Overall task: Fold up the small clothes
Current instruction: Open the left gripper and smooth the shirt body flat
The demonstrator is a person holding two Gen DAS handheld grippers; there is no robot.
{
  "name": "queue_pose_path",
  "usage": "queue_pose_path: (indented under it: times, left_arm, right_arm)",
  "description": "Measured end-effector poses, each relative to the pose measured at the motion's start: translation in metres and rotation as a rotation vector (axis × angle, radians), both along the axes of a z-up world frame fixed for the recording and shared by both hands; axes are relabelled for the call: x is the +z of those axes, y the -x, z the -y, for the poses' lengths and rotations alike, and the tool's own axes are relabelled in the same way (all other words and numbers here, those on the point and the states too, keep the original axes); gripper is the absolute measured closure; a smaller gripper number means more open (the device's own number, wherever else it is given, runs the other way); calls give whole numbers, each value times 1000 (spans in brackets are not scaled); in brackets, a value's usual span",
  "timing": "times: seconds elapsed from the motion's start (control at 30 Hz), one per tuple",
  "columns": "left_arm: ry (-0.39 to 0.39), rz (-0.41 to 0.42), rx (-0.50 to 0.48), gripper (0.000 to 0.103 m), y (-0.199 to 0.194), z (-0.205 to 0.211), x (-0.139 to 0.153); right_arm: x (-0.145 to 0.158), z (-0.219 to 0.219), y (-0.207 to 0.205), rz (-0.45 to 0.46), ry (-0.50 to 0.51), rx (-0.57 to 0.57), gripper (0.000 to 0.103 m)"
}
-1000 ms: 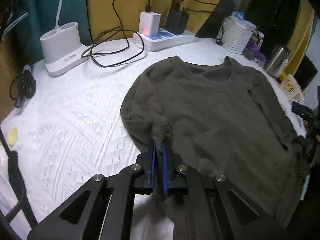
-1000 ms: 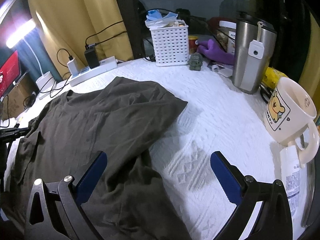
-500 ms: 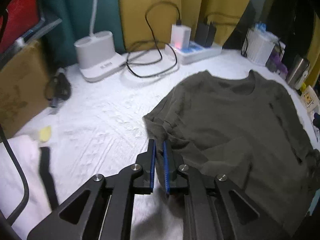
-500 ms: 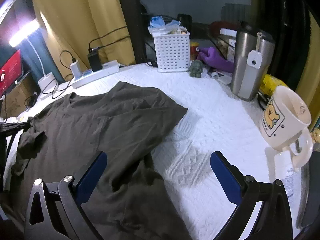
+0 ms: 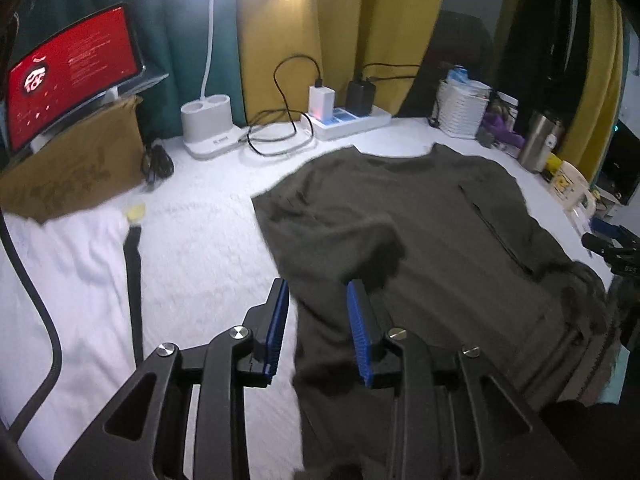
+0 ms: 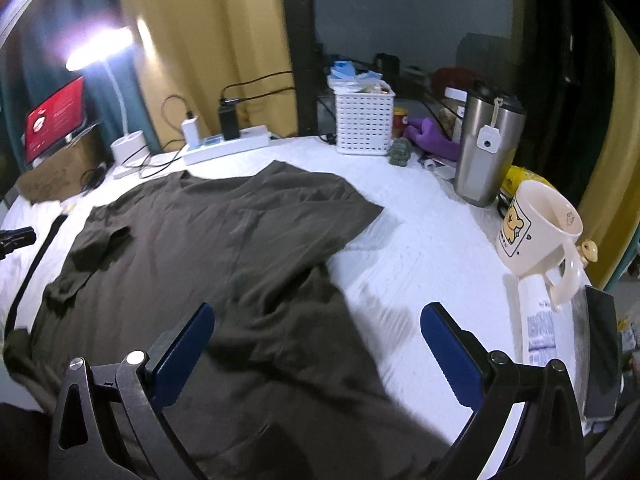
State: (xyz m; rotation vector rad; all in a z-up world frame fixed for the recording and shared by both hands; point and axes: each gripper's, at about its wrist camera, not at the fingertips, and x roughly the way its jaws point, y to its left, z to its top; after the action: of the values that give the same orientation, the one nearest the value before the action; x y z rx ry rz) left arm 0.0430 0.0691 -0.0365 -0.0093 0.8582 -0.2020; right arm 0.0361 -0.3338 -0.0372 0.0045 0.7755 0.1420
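Bordering shirt (image 5: 420, 232) hem, bare cloth (image 5: 192, 240).

A lived-in room at home, likely a bedroom or study corner. Yellow curtains (image 5: 328, 20) hang behind a counter (image 6: 420, 240) under a white textured cloth. On it stand a lit desk lamp (image 5: 206, 120), a power strip (image 5: 352, 120) with chargers, a white basket (image 6: 364, 124), a steel tumbler (image 6: 486, 152) and a cartoon mug (image 6: 536, 228). A red-screened monitor (image 5: 72, 76) sits on a cardboard box (image 5: 76, 168).
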Motion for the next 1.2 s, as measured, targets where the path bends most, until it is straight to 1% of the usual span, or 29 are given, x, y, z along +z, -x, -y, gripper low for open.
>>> queue_pose_path:
  times: [0.13,0.27,0.5,0.67,0.73,0.9,0.97,1.1,1.2]
  left_arm:
    - [16,-15,-7,72,25,4,-7]
    - [43,-17,2,62,43,7,-12]
    - [78,7,-23,51,72,24,-11]
    - [89,-10,-37,50,80,30,-16]
    - [89,-21,-38,50,81,32,-20]
    - [76,-47,-29,50,82,31,-27]
    - [74,-52,-25,50,84,29,-28]
    - [68,-54,-17,50,84,26,-29]
    - [66,-57,-13,50,86,24,-28]
  right_arm:
    - [-1,-23,28,2,42,74,0]
    - [-13,-44,53,-32,79,124,0]
    - [-28,-58,93,-63,131,132,0]
    - [-34,-53,115,-75,176,137,0]
    - [-37,-50,122,-77,210,138,0]
    - [-54,-46,122,-91,347,125,0]
    - [-57,-44,119,-82,386,115,1]
    - [-55,-41,104,-53,395,104,5]
    - [-51,-40,91,-39,379,90,15]
